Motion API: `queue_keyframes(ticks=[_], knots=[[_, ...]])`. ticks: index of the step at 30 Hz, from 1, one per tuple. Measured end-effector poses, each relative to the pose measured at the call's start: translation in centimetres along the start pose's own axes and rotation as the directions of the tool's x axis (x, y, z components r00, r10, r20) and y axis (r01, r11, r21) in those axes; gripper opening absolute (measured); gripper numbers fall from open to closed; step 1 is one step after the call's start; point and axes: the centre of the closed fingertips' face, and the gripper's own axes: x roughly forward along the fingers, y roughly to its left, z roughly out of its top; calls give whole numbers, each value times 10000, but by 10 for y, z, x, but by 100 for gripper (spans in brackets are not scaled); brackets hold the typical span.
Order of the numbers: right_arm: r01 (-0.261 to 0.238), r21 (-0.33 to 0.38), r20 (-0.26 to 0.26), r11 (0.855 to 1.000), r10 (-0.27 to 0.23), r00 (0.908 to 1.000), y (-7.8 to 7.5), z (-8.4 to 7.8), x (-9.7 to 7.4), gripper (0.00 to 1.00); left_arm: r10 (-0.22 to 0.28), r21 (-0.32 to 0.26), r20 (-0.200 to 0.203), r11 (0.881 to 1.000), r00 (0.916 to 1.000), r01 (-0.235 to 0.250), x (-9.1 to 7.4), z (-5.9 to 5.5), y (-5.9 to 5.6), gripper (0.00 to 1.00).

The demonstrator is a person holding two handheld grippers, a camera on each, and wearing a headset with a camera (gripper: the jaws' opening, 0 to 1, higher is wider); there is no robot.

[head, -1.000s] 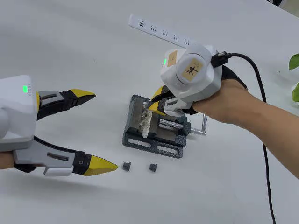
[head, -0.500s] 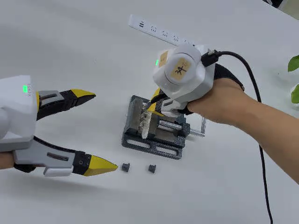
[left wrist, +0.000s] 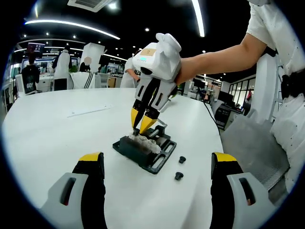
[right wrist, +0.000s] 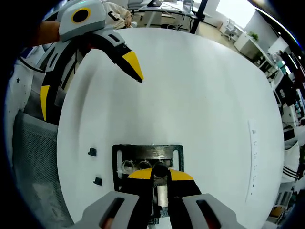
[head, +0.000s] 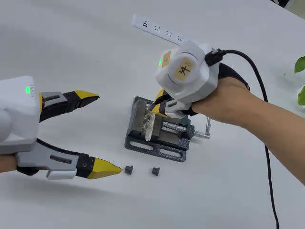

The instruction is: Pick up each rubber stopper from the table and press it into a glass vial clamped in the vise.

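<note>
A dark vise (head: 157, 143) stands mid-table with glass vials (right wrist: 127, 165) clamped in a row in it. My right gripper (head: 152, 109) reaches down onto the vials, shut on a dark rubber stopper (right wrist: 159, 170) that sits over one vial at the row's end. The left gripper view has that right gripper (left wrist: 141, 126) with its yellow tips on the vise (left wrist: 145, 150). Two loose stoppers (head: 128, 169) (head: 155, 171) lie on the table in front of the vise. My left gripper (head: 108, 132) hovers open to the left, one jaw tip near the closer stopper.
A white power strip (head: 162, 31) lies at the back of the table. The vise handle (head: 208, 126) sticks out to the right. A black cable (head: 267, 157) trails from the right gripper. Green leaves (head: 300, 71) show at the right edge.
My right gripper has shifted slightly left over the vise, its tips still at the vials. The left gripper and the two loose stoppers have stayed put.
</note>
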Motion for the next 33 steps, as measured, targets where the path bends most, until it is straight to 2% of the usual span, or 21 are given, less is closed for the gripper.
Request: queue_keyframes(ticks=[22,26,33], knots=[[-192,377,585,9991,170,9981,3,0,1,10,69,-85,64,9999,10000,-68,-1,0,2,92],[-201,487,851,9986,159,9962,4,3,-5,11,77,-86,61,9999,10000,-76,-1,0,2,92],[-167,895,1373,9958,43,9905,1,4,-18,5,27,-84,19,10000,10000,-27,-1,-1,2,92]])
